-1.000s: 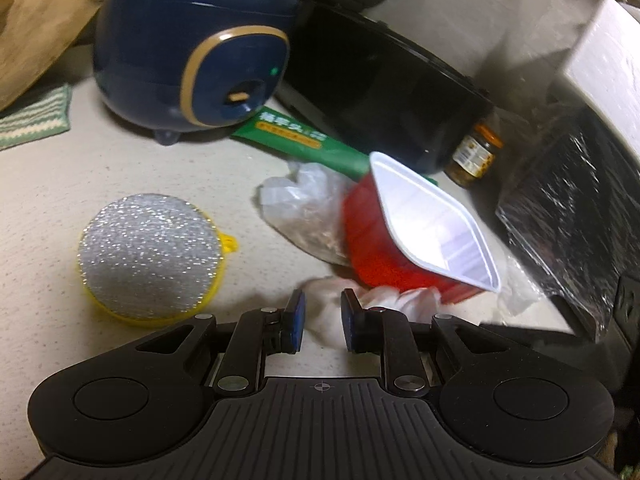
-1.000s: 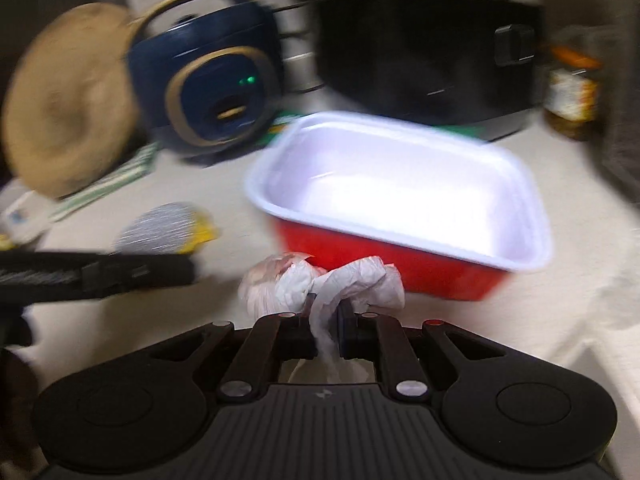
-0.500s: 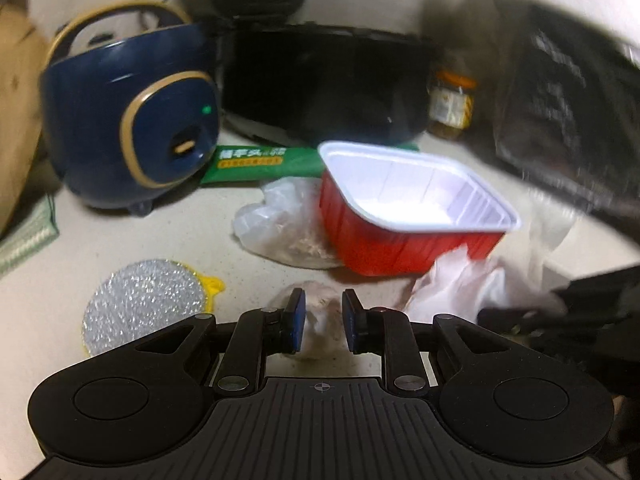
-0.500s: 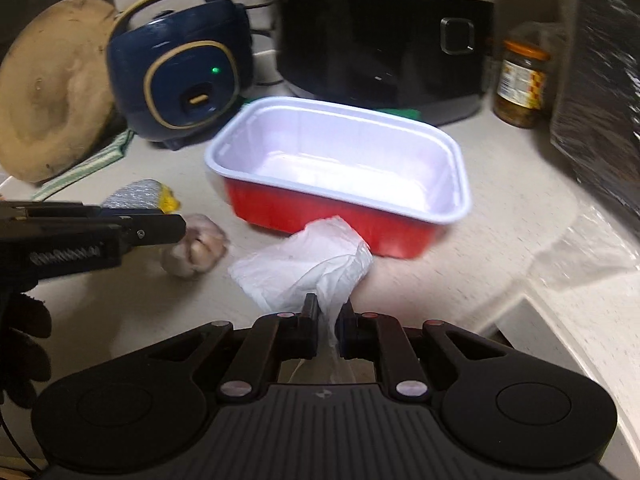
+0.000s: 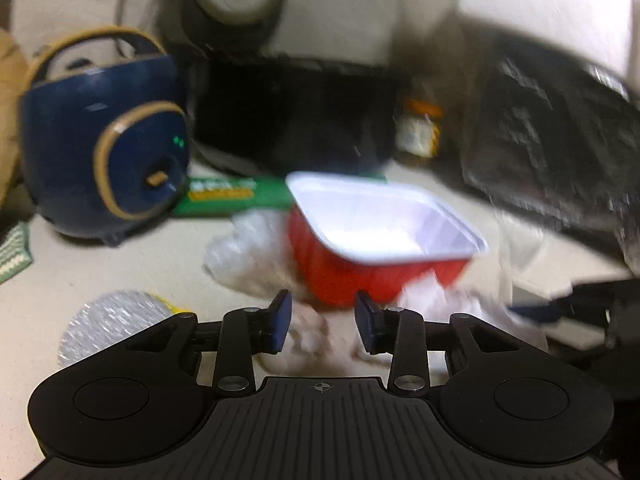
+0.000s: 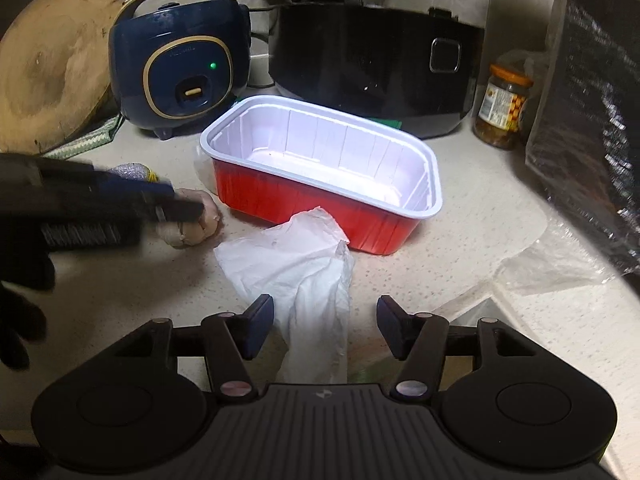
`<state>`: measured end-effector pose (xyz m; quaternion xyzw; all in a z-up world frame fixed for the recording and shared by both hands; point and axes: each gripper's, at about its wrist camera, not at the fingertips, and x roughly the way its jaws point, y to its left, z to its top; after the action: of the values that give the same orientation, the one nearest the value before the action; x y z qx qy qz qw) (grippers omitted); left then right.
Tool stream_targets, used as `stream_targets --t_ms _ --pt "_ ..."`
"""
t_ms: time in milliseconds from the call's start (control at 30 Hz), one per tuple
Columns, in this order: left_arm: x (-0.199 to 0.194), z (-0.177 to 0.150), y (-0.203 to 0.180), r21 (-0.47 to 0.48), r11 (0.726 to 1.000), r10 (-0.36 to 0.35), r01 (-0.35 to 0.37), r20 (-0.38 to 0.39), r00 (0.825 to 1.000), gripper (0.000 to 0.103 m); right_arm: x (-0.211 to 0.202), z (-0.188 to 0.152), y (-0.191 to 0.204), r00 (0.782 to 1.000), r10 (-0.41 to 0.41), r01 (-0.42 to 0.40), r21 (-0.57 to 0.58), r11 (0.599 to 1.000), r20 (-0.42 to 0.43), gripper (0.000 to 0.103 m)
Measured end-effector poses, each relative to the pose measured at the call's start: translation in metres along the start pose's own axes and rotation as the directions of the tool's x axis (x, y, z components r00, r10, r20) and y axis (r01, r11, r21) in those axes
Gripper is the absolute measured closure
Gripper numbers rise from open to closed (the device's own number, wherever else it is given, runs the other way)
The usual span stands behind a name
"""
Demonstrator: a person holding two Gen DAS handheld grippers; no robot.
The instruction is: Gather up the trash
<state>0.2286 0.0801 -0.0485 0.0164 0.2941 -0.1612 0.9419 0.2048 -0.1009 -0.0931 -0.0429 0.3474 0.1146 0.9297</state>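
Right gripper point(image 6: 325, 330) spread apart over crumpled white tissue point(image 6: 296, 268), left gripper point(image 5: 322, 327) parted around pale lumpy wad point(image 6: 191, 227), glossy red rectangular tray point(image 6: 320, 184) mid-bench point(image 6: 460, 240).

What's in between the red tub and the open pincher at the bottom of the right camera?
A crumpled white tissue lies on the counter between the red tub and the right gripper, its tail trailing between the open fingers. The right wrist view shows it.
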Motion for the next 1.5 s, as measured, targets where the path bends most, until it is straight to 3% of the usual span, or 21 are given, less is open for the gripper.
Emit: stream_targets --t_ms 200,267,333,433,733,800,833,867,933,1100,1233,1300,1333,1433,1467,1500 --pt "0.028 0.007 0.004 0.056 0.997 0.055 -0.050 -0.093 0.994 0.064 -0.007 -0.004 0.001 1.000 0.007 -0.007 0.013 1.000 0.006 0.043" --pt "0.037 0.004 0.004 0.069 0.997 0.052 -0.045 -0.103 0.993 0.059 -0.008 -0.006 0.001 1.000 0.007 -0.007 0.014 1.000 0.003 0.043" --pt "0.043 0.004 0.005 0.058 0.998 0.033 -0.027 -0.110 0.993 0.050 -0.009 -0.008 0.001 1.000 0.005 -0.005 0.018 1.000 -0.002 0.043" --pt "0.051 0.003 0.010 0.026 1.000 0.009 -0.005 -0.138 0.990 0.045 -0.012 -0.011 0.002 1.000 -0.002 0.002 0.020 1.000 -0.005 0.040" --pt "0.057 -0.001 0.015 -0.014 1.000 0.000 -0.003 -0.182 0.983 0.044 -0.013 -0.016 0.010 1.000 -0.003 0.002 -0.011 1.000 -0.021 0.036" --pt "0.055 -0.003 0.020 -0.055 0.998 -0.011 0.001 -0.182 0.983 0.044 -0.011 -0.016 0.008 0.999 0.009 -0.009 -0.006 1.000 -0.032 0.049" --pt "0.053 -0.004 0.022 -0.070 0.998 -0.018 0.005 -0.184 0.983 0.044 -0.010 -0.015 0.009 0.999 0.011 -0.011 -0.008 1.000 -0.041 0.067" --pt "0.051 -0.005 0.024 -0.089 0.996 -0.025 0.008 -0.189 0.982 0.044 -0.009 -0.013 0.008 0.999 0.010 -0.010 -0.005 1.000 -0.049 0.079" --pt "0.047 -0.007 0.027 -0.122 0.992 -0.045 0.020 -0.198 0.979 0.044 -0.010 -0.010 0.005 0.998 0.017 -0.016 0.014 1.000 -0.052 0.088" --pt "0.035 -0.015 0.020 -0.099 0.993 -0.083 0.063 -0.218 0.972 0.044 -0.029 0.011 -0.001 0.987 0.161 -0.161 0.085 0.983 -0.004 0.092" --pt "0.029 -0.019 0.010 -0.091 0.991 -0.115 0.096 -0.236 0.965 0.044 -0.022 0.025 0.007 0.984 0.174 -0.175 0.061 0.983 0.028 0.092" --pt "0.024 -0.021 0.012 -0.119 0.987 -0.133 0.107 -0.241 0.961 0.044 -0.005 0.026 0.014 0.993 0.110 -0.111 0.030 0.993 0.030 0.091" --pt "0.021 -0.021 0.015 -0.130 0.986 -0.135 0.106 -0.240 0.961 0.044 0.004 0.025 0.018 0.998 0.067 -0.067 0.011 0.998 0.021 0.084" --pt "0.009 -0.021 0.023 -0.154 0.985 -0.118 0.084 -0.228 0.967 0.047 0.027 0.019 0.025 1.000 0.011 -0.011 -0.024 1.000 -0.012 0.050" --pt "0.005 -0.020 0.028 -0.167 0.983 -0.113 0.076 -0.222 0.969 0.048 0.032 0.016 0.026 1.000 0.011 -0.012 -0.027 1.000 -0.014 0.041" --pt "0.001 -0.020 0.033 -0.185 0.980 -0.107 0.067 -0.216 0.971 0.056 0.036 0.014 0.026 1.000 0.013 -0.013 -0.029 1.000 -0.014 0.040"
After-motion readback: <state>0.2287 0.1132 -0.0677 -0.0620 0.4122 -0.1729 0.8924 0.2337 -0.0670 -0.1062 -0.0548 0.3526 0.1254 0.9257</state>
